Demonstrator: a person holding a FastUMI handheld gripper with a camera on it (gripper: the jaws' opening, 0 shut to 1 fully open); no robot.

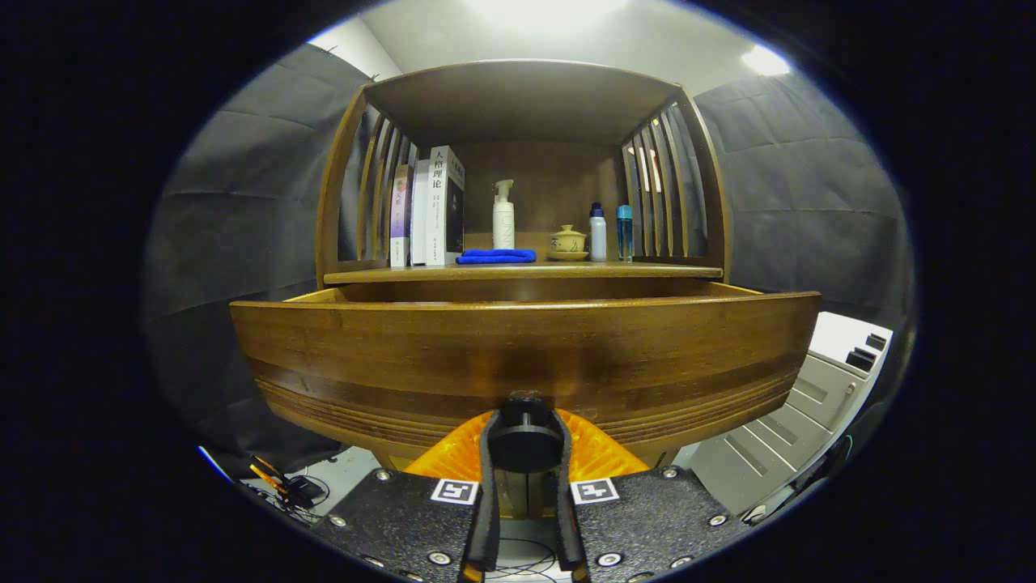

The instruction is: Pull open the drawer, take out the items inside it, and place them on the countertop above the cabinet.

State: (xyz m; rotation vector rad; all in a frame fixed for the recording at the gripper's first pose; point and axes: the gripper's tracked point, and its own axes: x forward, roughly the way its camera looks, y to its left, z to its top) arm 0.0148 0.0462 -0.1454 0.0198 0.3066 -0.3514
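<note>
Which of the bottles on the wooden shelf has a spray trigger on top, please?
The tall white spray bottle behind the folded blue cloth; the two small bottles beside the lidded teacup have plain caps.

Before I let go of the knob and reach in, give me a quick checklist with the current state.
1. Tool on the knob: ok, both fingers press on it.
2. Drawer pulled out past the countertop: ok.
3. Items inside the drawer: cannot tell, its front hides the inside.
4. Free spot on the countertop: ok, bare wood ahead of the cloth and teacup.
5. Nothing between tool and drawer: ok.
</note>
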